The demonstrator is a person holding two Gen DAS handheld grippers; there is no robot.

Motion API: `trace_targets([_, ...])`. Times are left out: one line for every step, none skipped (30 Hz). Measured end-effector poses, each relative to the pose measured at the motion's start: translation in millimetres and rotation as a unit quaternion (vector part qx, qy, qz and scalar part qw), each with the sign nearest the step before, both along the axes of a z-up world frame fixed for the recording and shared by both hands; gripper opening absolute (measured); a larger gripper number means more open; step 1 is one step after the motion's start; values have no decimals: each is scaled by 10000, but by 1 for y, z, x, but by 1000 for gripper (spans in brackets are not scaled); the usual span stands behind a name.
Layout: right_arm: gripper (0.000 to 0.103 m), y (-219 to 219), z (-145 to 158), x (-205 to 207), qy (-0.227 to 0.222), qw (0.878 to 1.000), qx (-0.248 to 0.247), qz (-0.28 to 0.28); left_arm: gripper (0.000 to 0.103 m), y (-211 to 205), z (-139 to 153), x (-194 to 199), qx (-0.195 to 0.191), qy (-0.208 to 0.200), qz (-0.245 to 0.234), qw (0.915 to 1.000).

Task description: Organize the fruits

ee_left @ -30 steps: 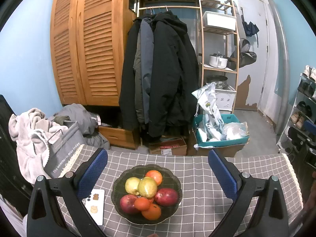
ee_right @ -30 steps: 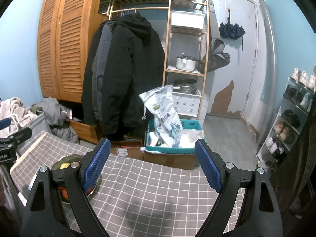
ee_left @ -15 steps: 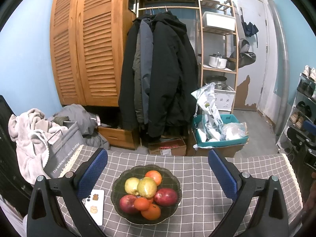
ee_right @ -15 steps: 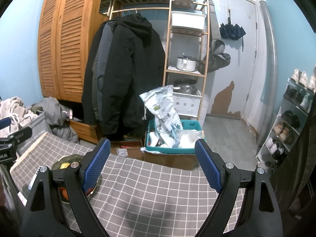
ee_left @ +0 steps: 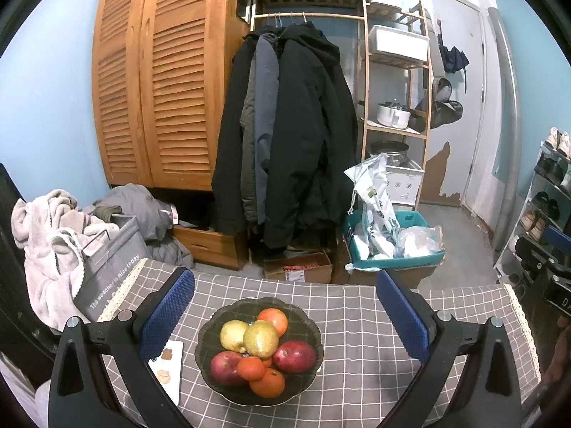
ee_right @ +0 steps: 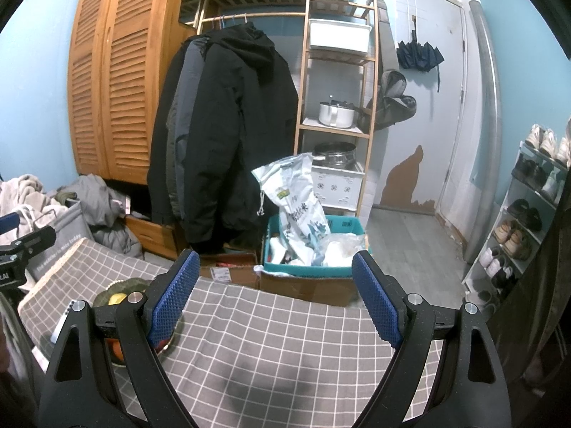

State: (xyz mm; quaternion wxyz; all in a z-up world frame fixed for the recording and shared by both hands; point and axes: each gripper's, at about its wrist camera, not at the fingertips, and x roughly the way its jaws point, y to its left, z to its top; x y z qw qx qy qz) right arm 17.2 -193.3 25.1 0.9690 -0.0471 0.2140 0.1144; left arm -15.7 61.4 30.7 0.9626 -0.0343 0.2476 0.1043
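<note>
On a table covered by a grey checked cloth (ee_left: 357, 321), a dark glass bowl (ee_left: 310, 324) of fruit is seen between the two blue-padded fingers of the left gripper (ee_left: 283, 312), which is held wide open with nothing clamped and its pads well apart from the bowl's rim. In the bowl, two yellow-green apples (ee_left: 260, 338) are piled at the centre, a red apple (ee_left: 295, 356) is placed to the right, a second red apple (ee_left: 225, 367) to the near left, and oranges (ee_left: 267, 382) are set at the near edge and the far edge. Just left of the bowl, a small white tray (ee_left: 170, 371) with a few brown pieces is laid flat on the cloth, partly hidden by the left finger. In the right wrist view, the right gripper (ee_right: 273, 294) is likewise held wide open over bare cloth, empty, well to the right of the bowl, whose edge is glimpsed behind its left finger. Beyond the far table edge, dark coats (ee_left: 289, 135) are hung on a rail, a louvred wooden wardrobe (ee_left: 157, 82) is stood to the left, and a teal crate (ee_left: 392, 249) stuffed with bags is placed on the floor to the right. A laundry bag (ee_left: 107, 271) with pale clothing is seen at the far left.
</note>
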Motion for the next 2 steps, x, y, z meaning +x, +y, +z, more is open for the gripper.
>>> trace_targets([86,-1,0,0,0,10000,-7,-2,103,0,0,0,-4,-1,1,10000])
trace_targets([86,0,0,0,1,10000,-7,-4,103,0,0,0,-13,13,0,10000])
